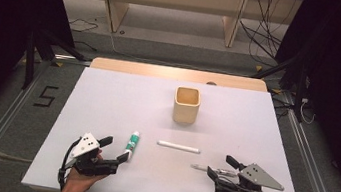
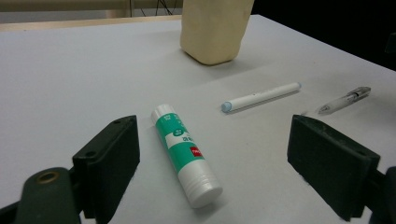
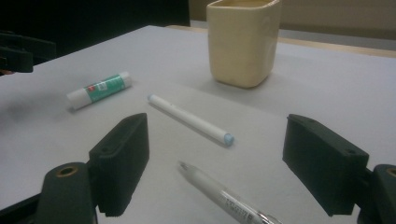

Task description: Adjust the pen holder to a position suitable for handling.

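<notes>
Left gripper [image 1: 119, 150] low at the near-left of the white bench [image 1: 107, 97], fingers [image 2: 109, 161] spread wide, holding nothing. The green-and-white plastic glue stick [image 2: 184, 153] lies flat between them in the left gripper view, bare bench on both sides of it; in the high view one finger tip sits right at the stick's near end [image 1: 132, 144], contact can't be told.

Right gripper [image 1: 219, 166] low at the near-right, fingers [image 3: 121, 161] also spread and empty. The clear plastic ballpoint pen [image 3: 231, 199] lies between them, tip pointing away and to the left [image 1: 208, 169].

White slim marker with pale blue end [image 1: 178, 147] lies flat mid-bench between the two grippers' zones, apart from stick and pen. Cream square ceramic cup [image 1: 186, 105] stands upright farther back, well apart from everything.

Both hands sit just inside the near bench edge. Wide open surface left, right and behind the cup.
</notes>
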A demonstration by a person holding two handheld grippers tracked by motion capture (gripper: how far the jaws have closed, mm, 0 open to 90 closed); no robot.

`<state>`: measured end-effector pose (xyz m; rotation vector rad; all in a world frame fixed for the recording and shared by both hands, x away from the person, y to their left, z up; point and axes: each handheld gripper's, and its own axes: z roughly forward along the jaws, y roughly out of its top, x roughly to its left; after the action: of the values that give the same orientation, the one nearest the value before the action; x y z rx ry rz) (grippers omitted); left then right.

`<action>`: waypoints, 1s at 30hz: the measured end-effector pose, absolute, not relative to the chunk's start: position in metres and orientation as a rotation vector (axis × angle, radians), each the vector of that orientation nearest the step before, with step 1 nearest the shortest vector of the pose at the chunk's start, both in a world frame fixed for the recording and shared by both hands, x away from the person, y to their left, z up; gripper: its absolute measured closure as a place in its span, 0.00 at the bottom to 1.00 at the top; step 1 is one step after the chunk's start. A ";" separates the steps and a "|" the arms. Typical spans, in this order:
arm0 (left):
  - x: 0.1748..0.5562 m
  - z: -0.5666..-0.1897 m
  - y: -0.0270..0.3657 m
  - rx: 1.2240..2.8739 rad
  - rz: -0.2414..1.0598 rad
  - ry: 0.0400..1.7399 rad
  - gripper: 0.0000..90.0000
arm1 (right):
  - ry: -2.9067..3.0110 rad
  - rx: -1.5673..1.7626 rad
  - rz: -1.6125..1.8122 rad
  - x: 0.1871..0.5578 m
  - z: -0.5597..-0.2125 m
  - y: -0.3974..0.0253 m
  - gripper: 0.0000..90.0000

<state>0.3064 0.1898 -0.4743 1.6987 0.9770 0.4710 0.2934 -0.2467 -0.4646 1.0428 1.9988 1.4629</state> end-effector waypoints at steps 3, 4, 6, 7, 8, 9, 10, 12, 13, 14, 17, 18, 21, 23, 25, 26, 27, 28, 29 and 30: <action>0.306 -0.474 0.190 1.699 0.471 0.977 0.19 | 1.997 1.047 1.459 0.294 -0.464 -0.247 0.26; 0.306 -0.474 0.190 1.703 0.472 0.976 0.19 | 1.997 1.048 1.456 0.294 -0.464 -0.246 0.27; 0.306 -0.474 0.190 1.703 0.473 0.975 0.19 | 1.997 1.051 1.449 0.295 -0.464 -0.246 0.27; 0.306 -0.474 0.190 1.704 0.473 0.975 0.19 | 1.997 1.052 1.446 0.295 -0.464 -0.245 0.27; 0.306 -0.475 0.189 1.704 0.474 0.975 0.19 | 1.997 1.053 1.443 0.296 -0.464 -0.245 0.27; 0.306 -0.475 0.189 1.704 0.474 0.975 0.19 | 1.997 1.053 1.443 0.296 -0.464 -0.245 0.27; 0.307 -0.475 0.189 1.705 0.475 0.975 0.19 | 1.994 1.056 1.439 0.297 -0.463 -0.244 0.27; 0.307 -0.475 0.189 1.707 0.476 0.976 0.19 | 1.989 1.060 1.433 0.299 -0.462 -0.244 0.28; 0.307 -0.475 0.189 1.707 0.476 0.976 0.19 | 1.984 1.061 1.429 0.300 -0.461 -0.244 0.28; 0.307 -0.475 0.189 1.707 0.475 0.977 0.19 | 1.980 1.063 1.422 0.302 -0.460 -0.245 0.28; 0.307 -0.475 0.189 1.706 0.475 0.980 0.19 | 1.961 1.078 1.406 0.309 -0.454 -0.247 0.30; 0.307 -0.475 0.189 1.706 0.474 0.981 0.19 | 1.953 1.092 1.404 0.312 -0.453 -0.248 0.30; 0.308 -0.476 0.189 1.704 0.474 0.984 0.19 | 1.941 1.107 1.393 0.319 -0.449 -0.249 0.31; 0.308 -0.476 0.188 1.704 0.475 0.985 0.18 | 1.930 1.113 1.388 0.326 -0.445 -0.248 0.31; 0.308 -0.476 0.188 1.703 0.475 0.989 0.18 | 1.921 1.131 1.371 0.339 -0.439 -0.246 0.34; 0.308 -0.476 0.189 1.704 0.475 0.990 0.18 | 1.919 1.141 1.359 0.343 -0.438 -0.245 0.35; 0.308 -0.476 0.189 1.705 0.475 0.993 0.18 | 1.916 1.155 1.355 0.348 -0.437 -0.244 0.37; 0.308 -0.476 0.189 1.705 0.475 0.993 0.18 | 1.919 1.168 1.359 0.352 -0.436 -0.244 0.39; 0.308 -0.476 0.188 1.701 0.477 0.996 0.18 | 1.921 1.176 1.362 0.357 -0.435 -0.244 0.41; 0.308 -0.476 0.189 1.701 0.480 0.997 0.18 | 1.921 1.176 1.362 0.357 -0.435 -0.244 0.41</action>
<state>0.3084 0.1885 -0.4759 1.7009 0.9972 0.4797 0.3572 -0.2439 -0.4353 1.1759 1.9210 1.3615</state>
